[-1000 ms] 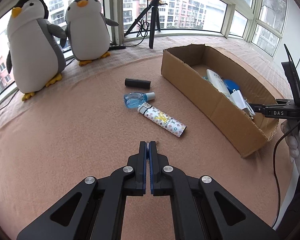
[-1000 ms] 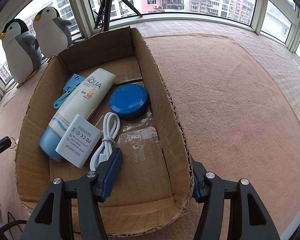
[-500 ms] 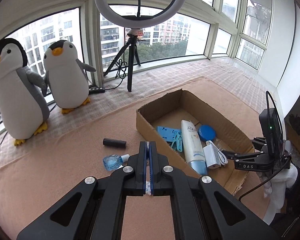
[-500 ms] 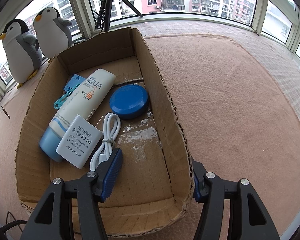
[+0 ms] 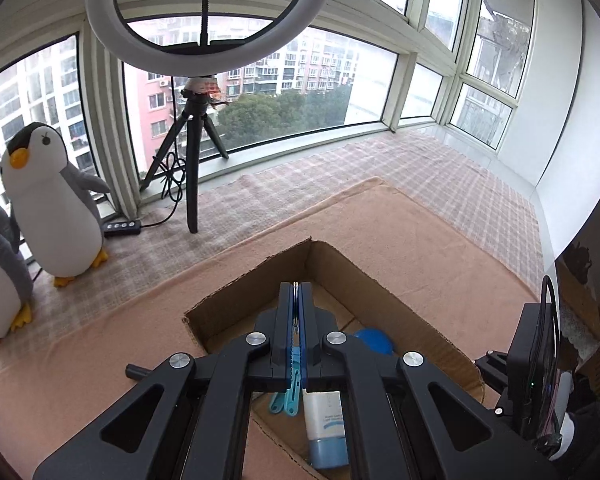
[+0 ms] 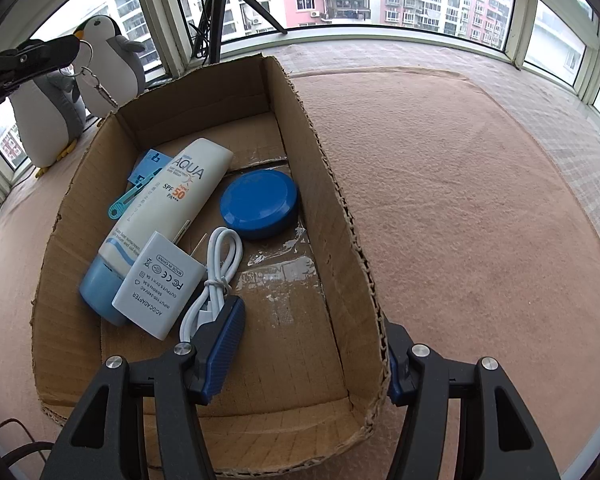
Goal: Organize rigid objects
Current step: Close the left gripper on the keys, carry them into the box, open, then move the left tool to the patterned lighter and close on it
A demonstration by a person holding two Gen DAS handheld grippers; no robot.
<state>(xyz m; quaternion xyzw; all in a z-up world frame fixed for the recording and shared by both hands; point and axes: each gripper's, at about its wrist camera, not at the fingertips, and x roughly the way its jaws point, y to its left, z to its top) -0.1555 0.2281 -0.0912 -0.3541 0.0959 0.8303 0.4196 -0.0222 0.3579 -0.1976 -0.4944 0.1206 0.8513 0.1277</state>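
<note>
A cardboard box (image 6: pixel 336 200) sits on the tan mat and also shows in the left wrist view (image 5: pixel 236 300). In it lie a white sunscreen tube (image 6: pixel 168 208), a blue round tin (image 6: pixel 260 204), a white adapter (image 6: pixel 160 284) with a white cable (image 6: pixel 216 276), and a teal clip (image 6: pixel 126 200). My left gripper (image 5: pixel 296 290) is shut on a key ring with a small key (image 6: pixel 94 80), held high above the box's far left end. My right gripper (image 6: pixel 312 344) is open, straddling the box's right wall near its front corner.
Two plush penguins (image 5: pixel 56 204) stand by the window at the left. A ring light on a tripod (image 5: pixel 196 152) stands behind the box. A black tube (image 5: pixel 138 372) lies on the mat left of the box. The mat (image 6: pixel 480 200) stretches right of the box.
My left gripper rose from the mat and moved right, over the box, with the key ring in it. The right gripper stayed in place on the box wall.
</note>
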